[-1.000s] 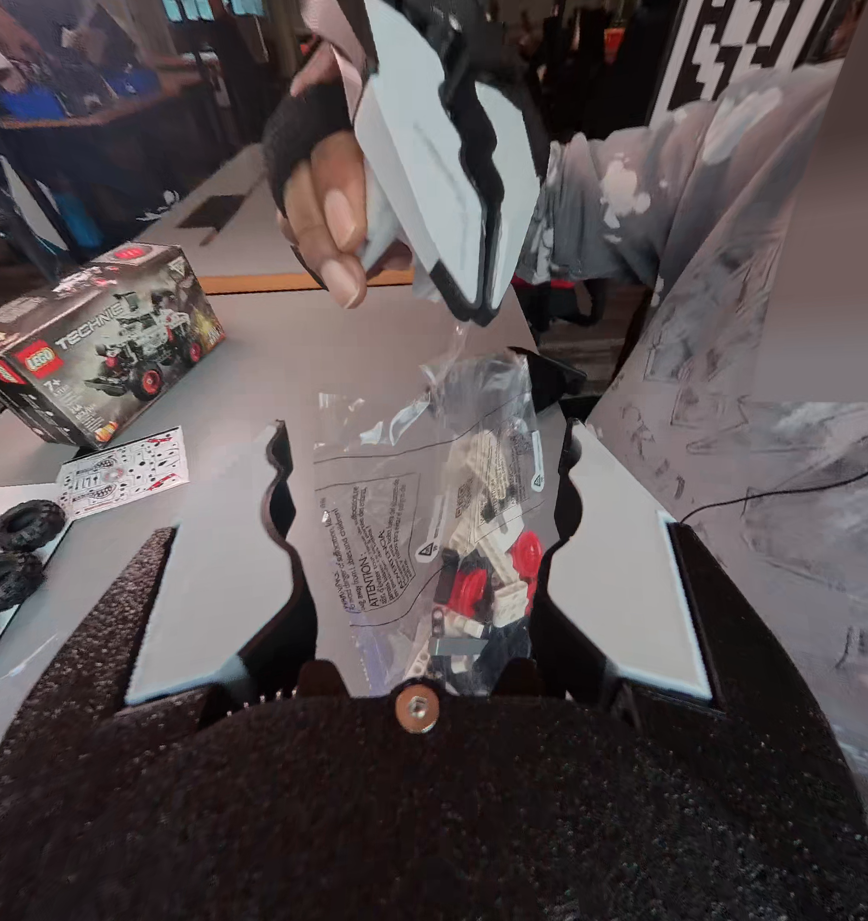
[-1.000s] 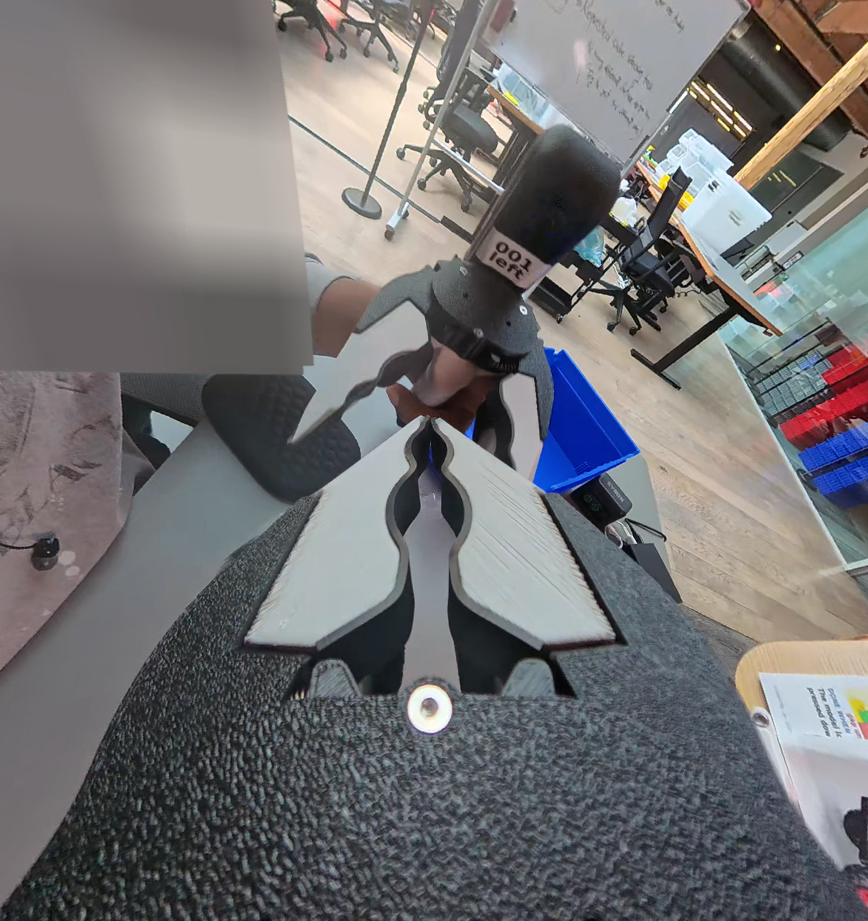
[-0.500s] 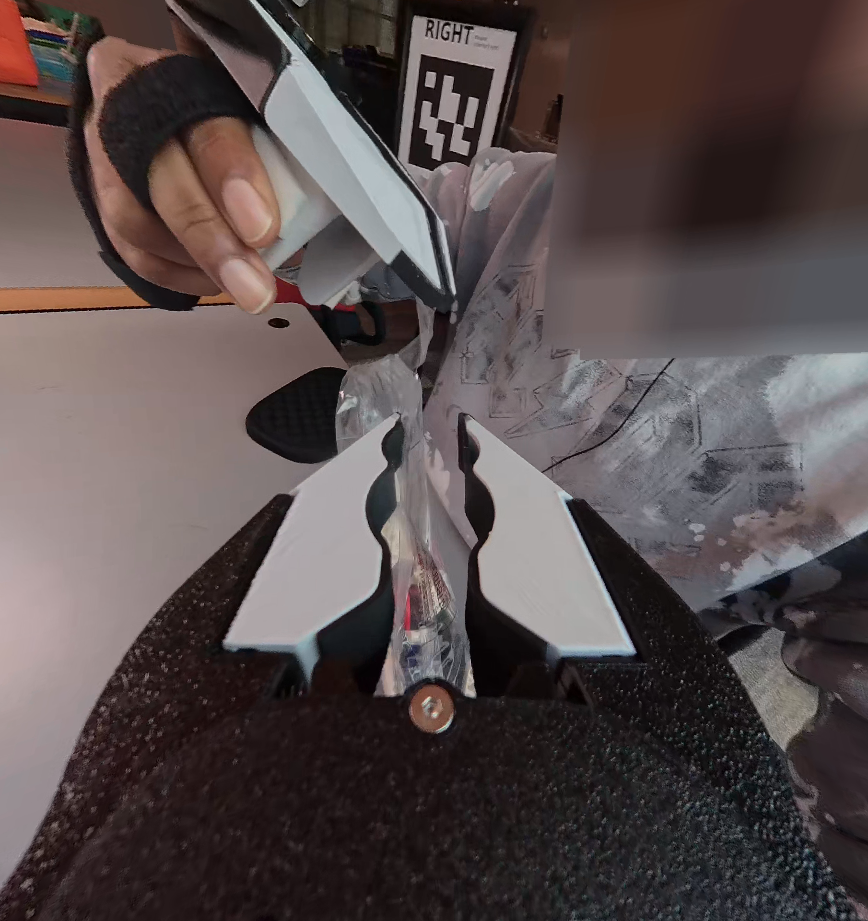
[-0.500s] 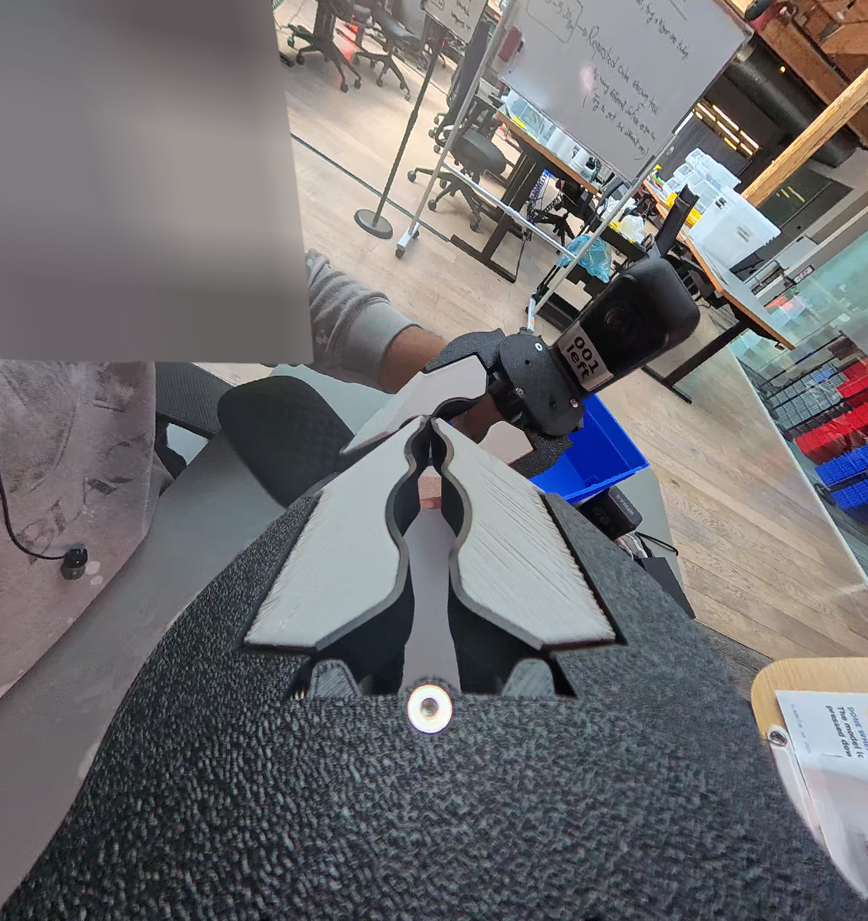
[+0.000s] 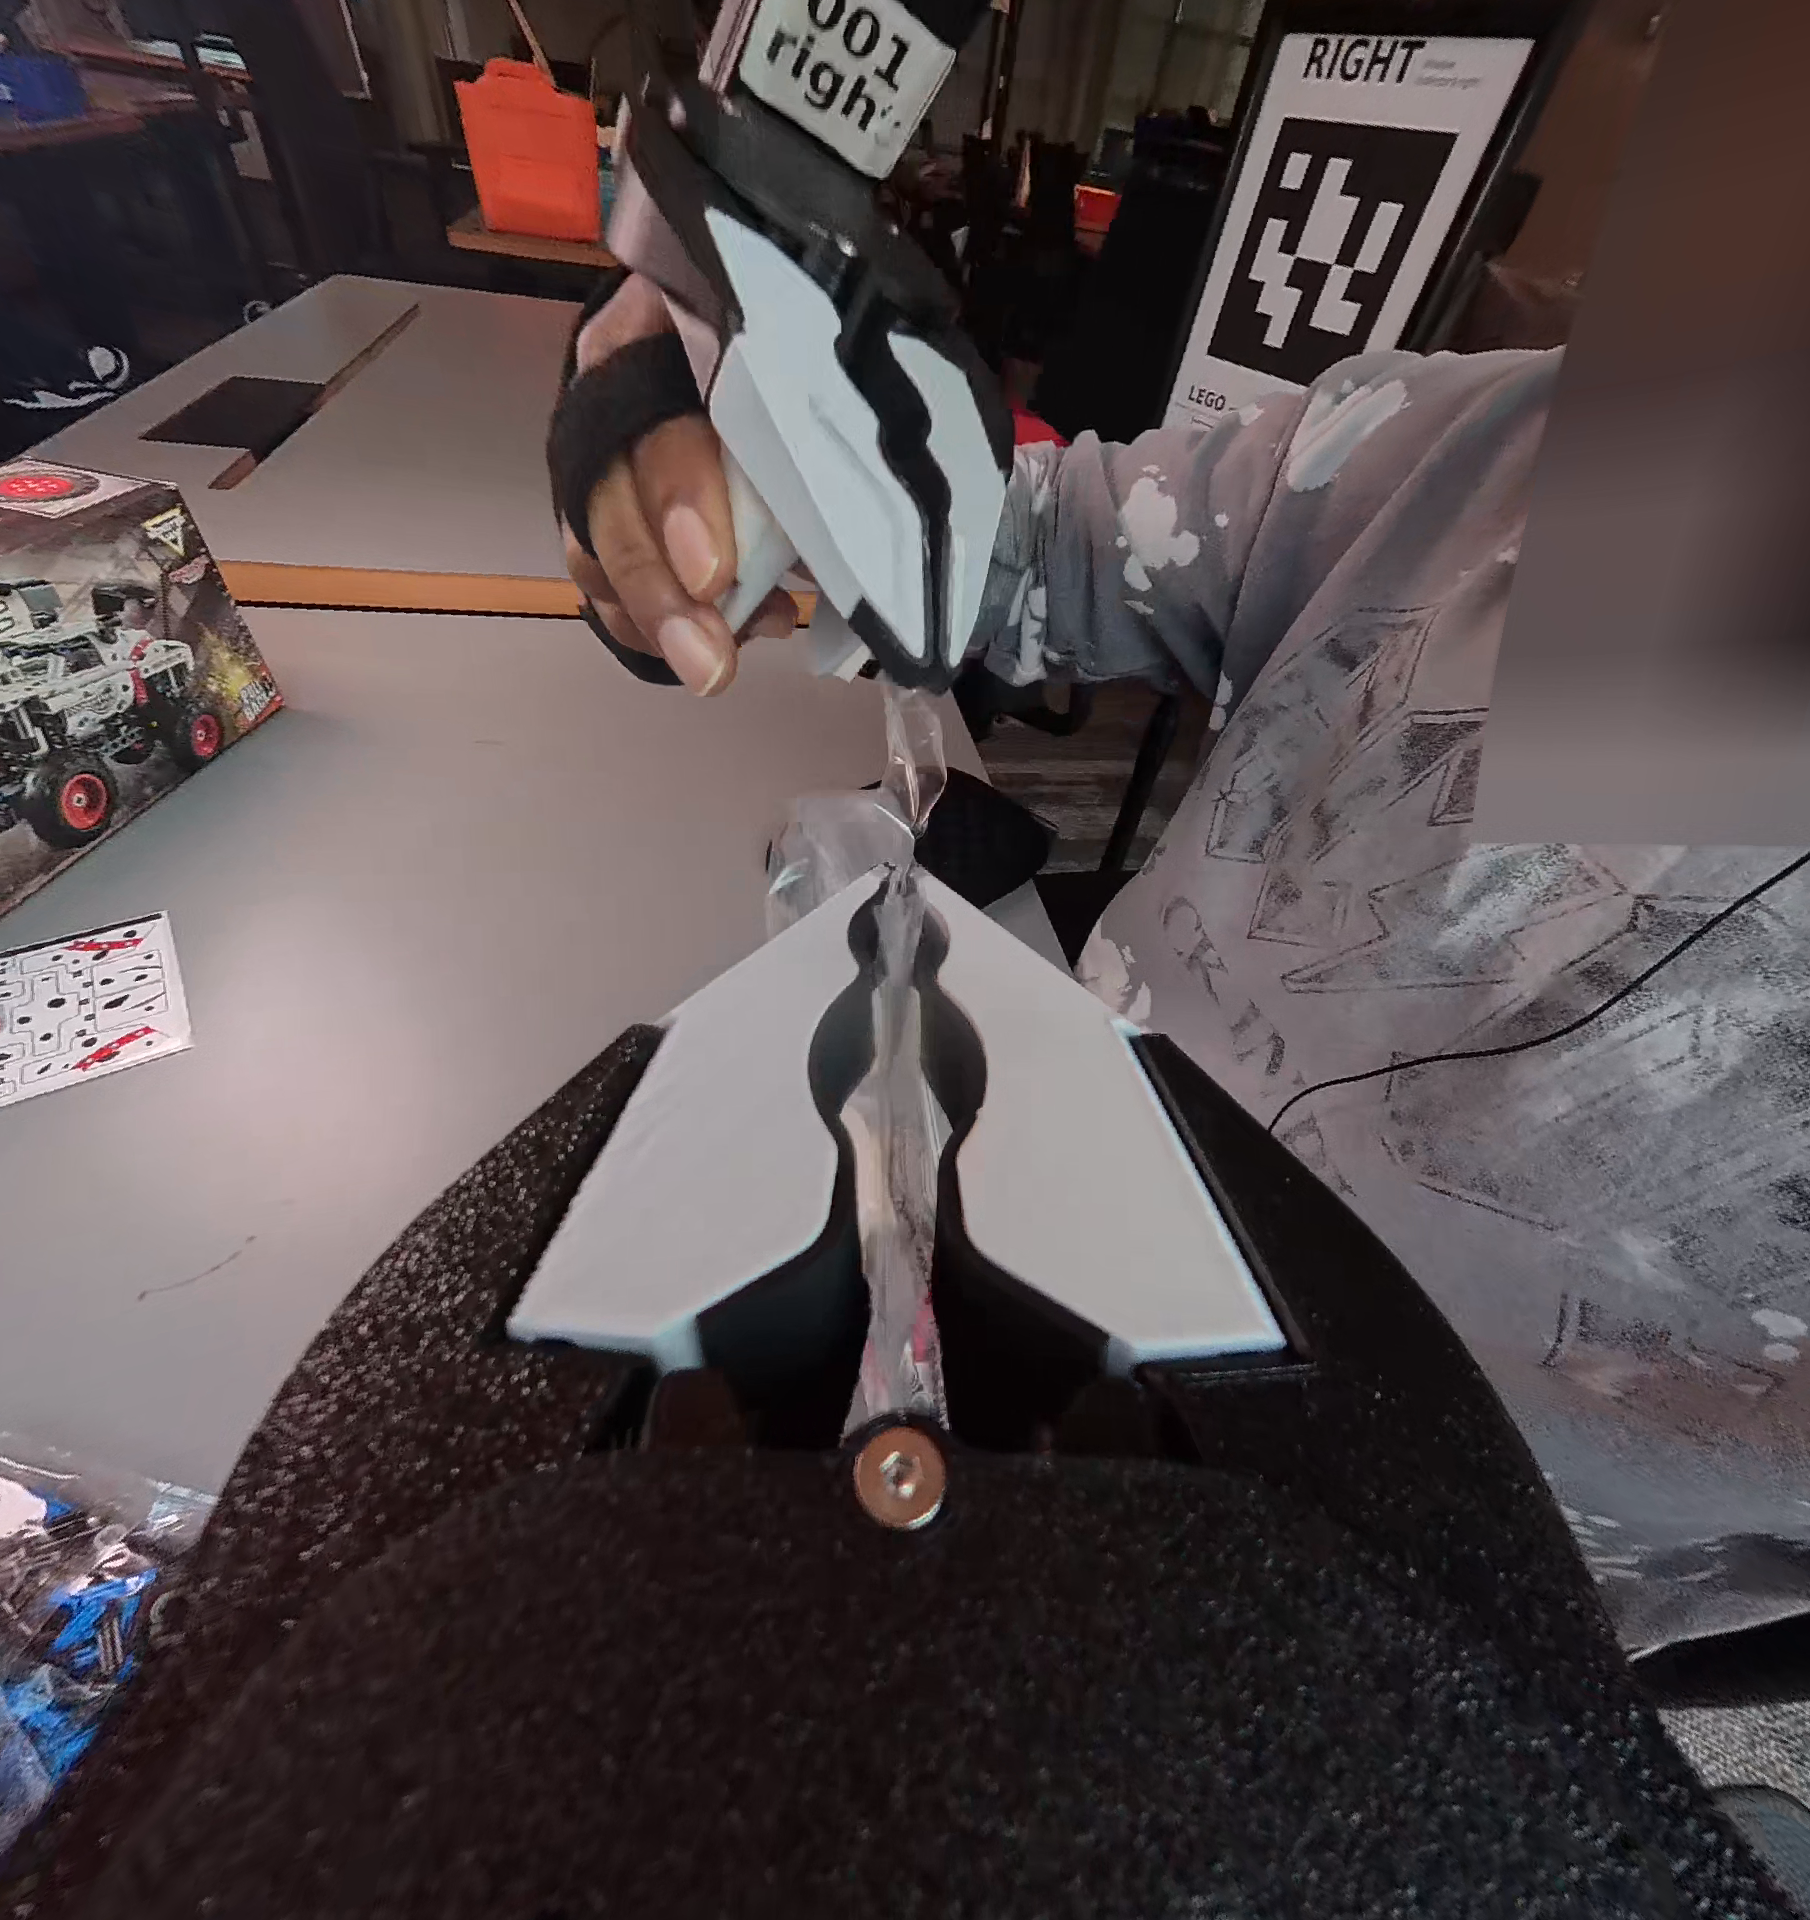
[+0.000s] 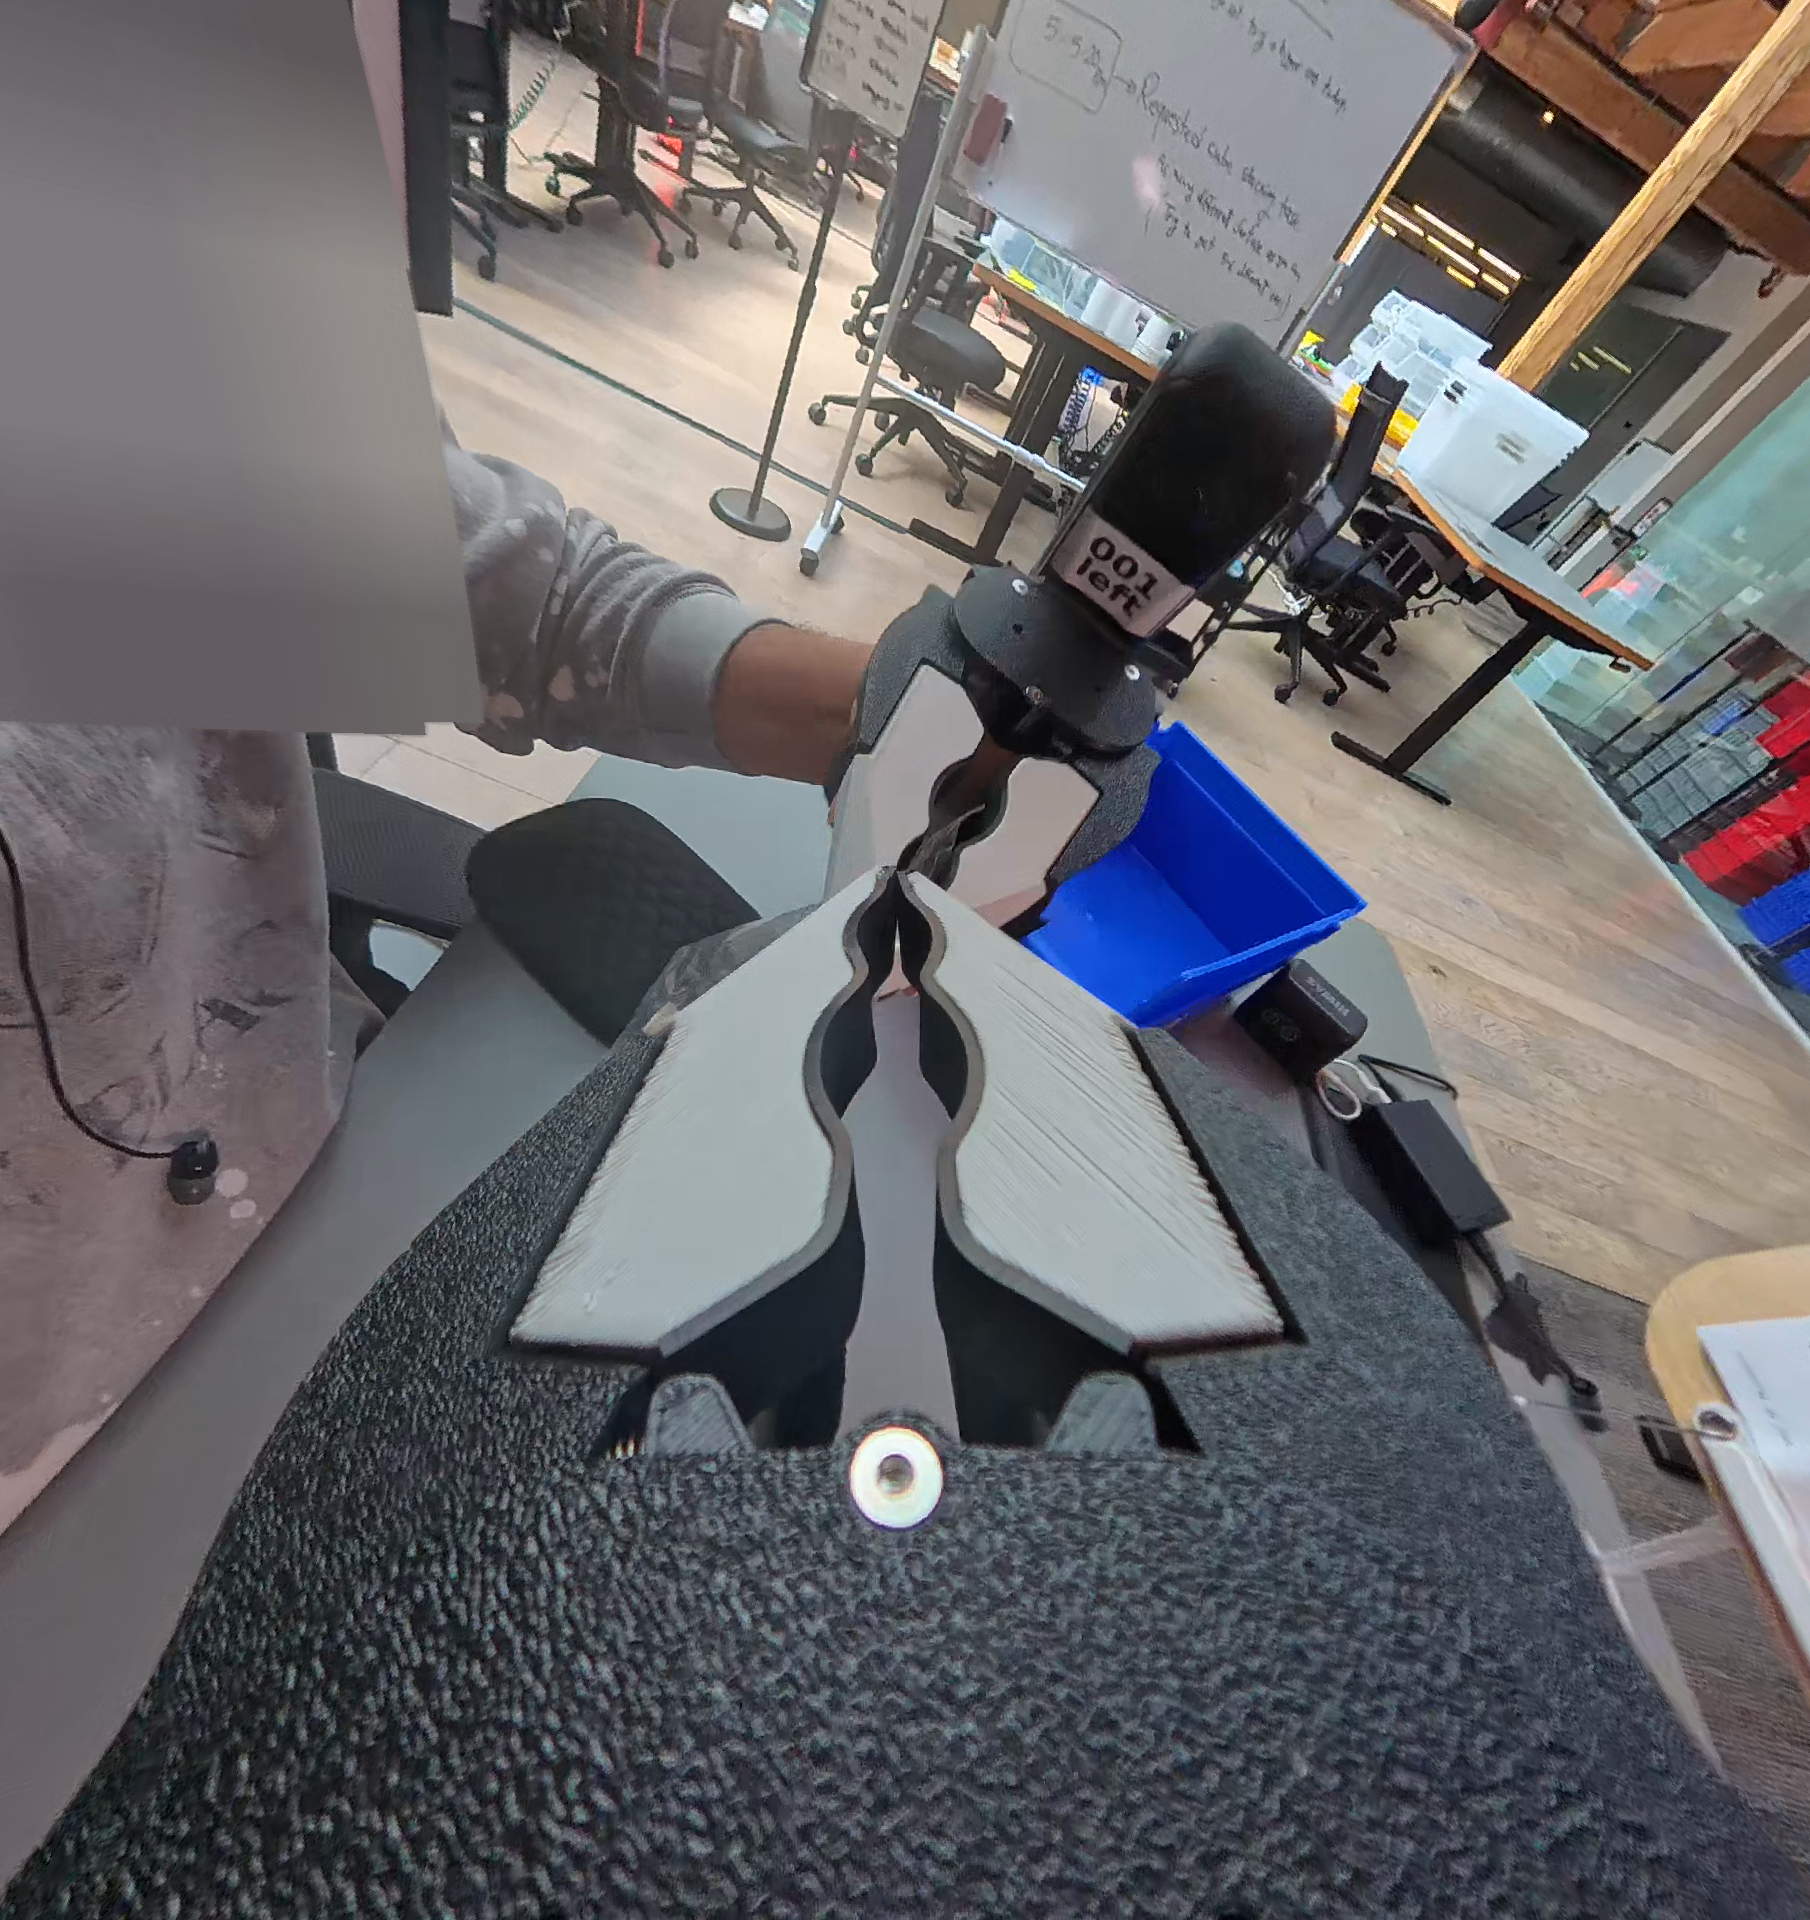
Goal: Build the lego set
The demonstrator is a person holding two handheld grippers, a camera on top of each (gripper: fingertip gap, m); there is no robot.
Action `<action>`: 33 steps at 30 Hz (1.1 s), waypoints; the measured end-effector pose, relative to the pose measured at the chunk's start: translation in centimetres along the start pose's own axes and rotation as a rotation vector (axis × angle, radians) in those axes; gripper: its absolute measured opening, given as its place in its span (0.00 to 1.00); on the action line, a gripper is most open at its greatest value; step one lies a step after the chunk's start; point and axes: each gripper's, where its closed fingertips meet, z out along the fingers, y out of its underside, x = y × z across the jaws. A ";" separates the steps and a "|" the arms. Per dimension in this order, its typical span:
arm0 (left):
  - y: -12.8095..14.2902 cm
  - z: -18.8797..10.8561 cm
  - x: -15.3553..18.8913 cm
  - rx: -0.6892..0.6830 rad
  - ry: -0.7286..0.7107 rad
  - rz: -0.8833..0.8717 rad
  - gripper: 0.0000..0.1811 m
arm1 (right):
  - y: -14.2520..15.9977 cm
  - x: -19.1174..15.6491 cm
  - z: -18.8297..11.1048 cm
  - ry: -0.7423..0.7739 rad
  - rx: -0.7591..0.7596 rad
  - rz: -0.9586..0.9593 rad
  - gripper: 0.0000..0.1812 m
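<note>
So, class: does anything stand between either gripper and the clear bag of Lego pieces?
Nothing visible does. The left gripper is shut on the clear bag, and the right gripper pinches its top corner, both in direct contact, above the grey table.

A pale wood-plank floor fills the upper middle of the right wrist view, with black wheeled office chairs standing on it. At the upper right a whiteboard on a stand carries handwriting, beside a slanting timber beam. A glass partition runs down the right edge, with stacked red and blue bins behind it. In the left wrist view the grey desk spreads across the left, and the room behind it at the top is dim.
</note>
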 end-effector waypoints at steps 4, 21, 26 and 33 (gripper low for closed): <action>0.2 -1.0 0.7 0.040 -0.017 0.010 0.00 | 3.9 -1.9 -1.0 -0.004 0.027 0.158 0.00; 1.5 -3.4 -0.9 0.069 -0.115 -0.046 0.00 | 7.2 -6.9 -9.2 0.109 0.040 0.257 0.00; 1.5 -3.0 -0.4 0.062 -0.088 -0.042 0.00 | 6.7 -5.9 -11.5 0.219 0.091 0.275 0.00; 1.6 -2.0 0.6 0.031 -0.046 -0.017 0.00 | 5.4 -3.5 -12.3 0.282 0.131 0.252 0.00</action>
